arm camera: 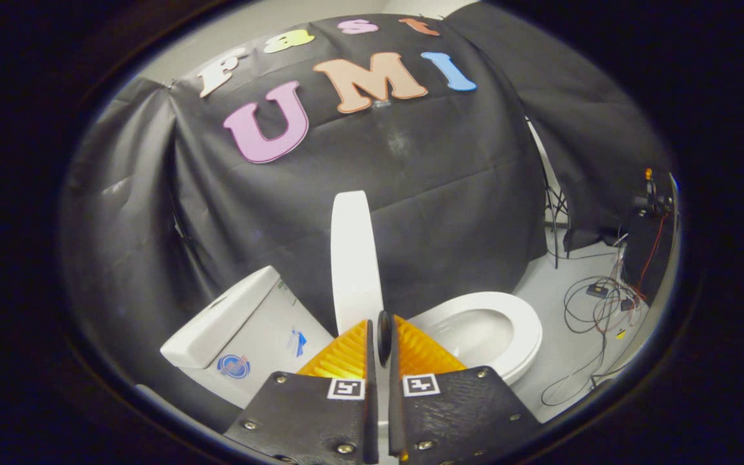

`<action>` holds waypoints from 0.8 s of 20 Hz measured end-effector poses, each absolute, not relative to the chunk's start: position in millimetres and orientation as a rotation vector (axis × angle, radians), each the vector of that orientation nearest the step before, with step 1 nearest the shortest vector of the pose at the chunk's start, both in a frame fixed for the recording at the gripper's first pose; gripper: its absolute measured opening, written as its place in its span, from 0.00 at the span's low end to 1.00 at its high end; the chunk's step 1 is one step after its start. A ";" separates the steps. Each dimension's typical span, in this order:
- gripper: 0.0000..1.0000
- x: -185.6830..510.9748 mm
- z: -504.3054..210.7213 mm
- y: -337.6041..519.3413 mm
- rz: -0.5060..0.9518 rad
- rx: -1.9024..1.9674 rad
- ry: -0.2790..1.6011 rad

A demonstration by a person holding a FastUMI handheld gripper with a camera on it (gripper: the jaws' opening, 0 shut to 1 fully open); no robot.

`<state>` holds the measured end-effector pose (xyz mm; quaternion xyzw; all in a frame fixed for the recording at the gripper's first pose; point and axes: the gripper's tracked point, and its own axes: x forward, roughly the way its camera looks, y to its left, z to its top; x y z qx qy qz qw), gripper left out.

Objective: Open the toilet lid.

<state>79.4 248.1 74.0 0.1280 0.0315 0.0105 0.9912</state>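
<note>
The lid (354, 258) stands edge-on, near upright between tank (230, 329) and seat (514, 323), its lower edge clamped in the tool (382, 339) (fingers nearly together); task appears almost complete, release remaining.

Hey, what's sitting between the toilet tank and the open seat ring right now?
The raised lid, seen edge-on in the gripper view, stands between the tank and the seat ring, with the gripper nearly closed at its lower edge.

Raised lid (354, 258) between cistern (230, 326) and bowl (495, 332), beyond jaws.
</note>
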 end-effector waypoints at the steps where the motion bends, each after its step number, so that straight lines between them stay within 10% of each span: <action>1: 0.07 78.5 74.4 252.4 0.028 0.249 0.058; 16: 0.07 70.6 68.5 294.5 0.072 0.178 0.053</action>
